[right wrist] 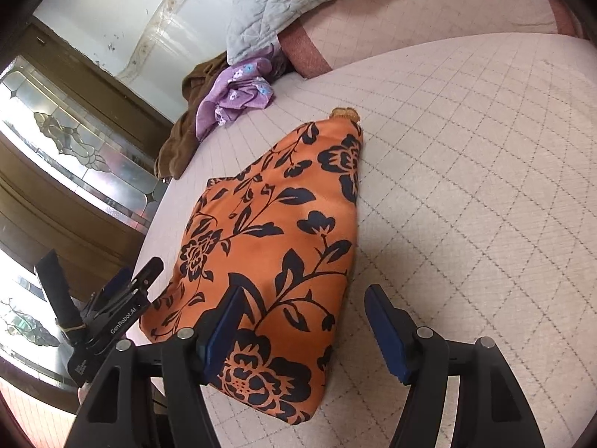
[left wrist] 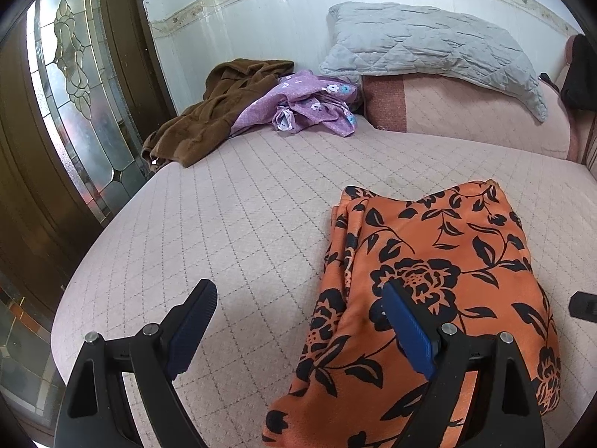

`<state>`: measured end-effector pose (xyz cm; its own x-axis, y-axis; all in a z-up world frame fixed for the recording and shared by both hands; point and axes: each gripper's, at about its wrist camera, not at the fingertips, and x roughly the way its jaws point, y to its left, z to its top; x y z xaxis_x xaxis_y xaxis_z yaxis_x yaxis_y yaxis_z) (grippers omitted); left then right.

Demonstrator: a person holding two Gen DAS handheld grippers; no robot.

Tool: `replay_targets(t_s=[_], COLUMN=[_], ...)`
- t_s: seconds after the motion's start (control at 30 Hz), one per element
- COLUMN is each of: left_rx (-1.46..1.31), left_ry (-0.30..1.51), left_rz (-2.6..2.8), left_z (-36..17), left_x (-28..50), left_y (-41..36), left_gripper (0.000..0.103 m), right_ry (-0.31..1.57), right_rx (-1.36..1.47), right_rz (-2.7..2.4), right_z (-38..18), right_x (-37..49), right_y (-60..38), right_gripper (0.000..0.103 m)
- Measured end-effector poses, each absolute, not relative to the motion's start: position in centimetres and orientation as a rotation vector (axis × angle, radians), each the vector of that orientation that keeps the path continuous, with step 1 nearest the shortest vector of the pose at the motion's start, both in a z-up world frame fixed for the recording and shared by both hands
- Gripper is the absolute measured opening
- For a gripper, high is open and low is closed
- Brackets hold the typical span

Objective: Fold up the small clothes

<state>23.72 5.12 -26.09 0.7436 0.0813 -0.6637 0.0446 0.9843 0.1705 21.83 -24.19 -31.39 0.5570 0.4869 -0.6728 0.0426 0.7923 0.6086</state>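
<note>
An orange garment with a black flower print (left wrist: 440, 287) lies folded flat on the pink quilted bed (left wrist: 231, 224). It also shows in the right wrist view (right wrist: 276, 246). My left gripper (left wrist: 298, 313) is open and empty, straddling the garment's left edge near its front. My right gripper (right wrist: 302, 321) is open and empty, over the garment's near right edge. The left gripper shows at the lower left of the right wrist view (right wrist: 123, 298). A crumpled purple flowered garment (left wrist: 309, 102) and a brown garment (left wrist: 216, 108) lie at the bed's far left corner.
A grey quilted pillow (left wrist: 433, 48) rests on a pink bolster (left wrist: 466, 112) at the head of the bed. A wooden door with patterned glass (left wrist: 74, 86) stands to the left of the bed. A white tiled wall (left wrist: 261, 18) is behind.
</note>
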Motion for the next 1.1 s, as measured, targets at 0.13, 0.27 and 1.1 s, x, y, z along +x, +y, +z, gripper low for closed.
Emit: replay_targets(t_s=[0.13, 0.27, 1.1], left_rx=[0.179, 0.093, -0.327], left_ry=[0.751, 0.825, 1.272], left_rz=[0.013, -0.103, -0.513], left_z=[-26.4, -26.7, -32.9], left_x=[24.2, 25.1, 30.9], left_y=[5.1, 5.9, 8.3], left_gripper=[0.090, 0.090, 0.090], right_ry=[0.969, 0.980, 1.007], right_rx=[0.638, 0.674, 1.022], right_rz=[0.286, 0.281, 0.400], right_z=[-31.9, -32.4, -37.8], right_x=[22.4, 22.8, 25.9], right_y=[-24.1, -24.4, -25.0], right_gripper=[0.071, 0.073, 0.082])
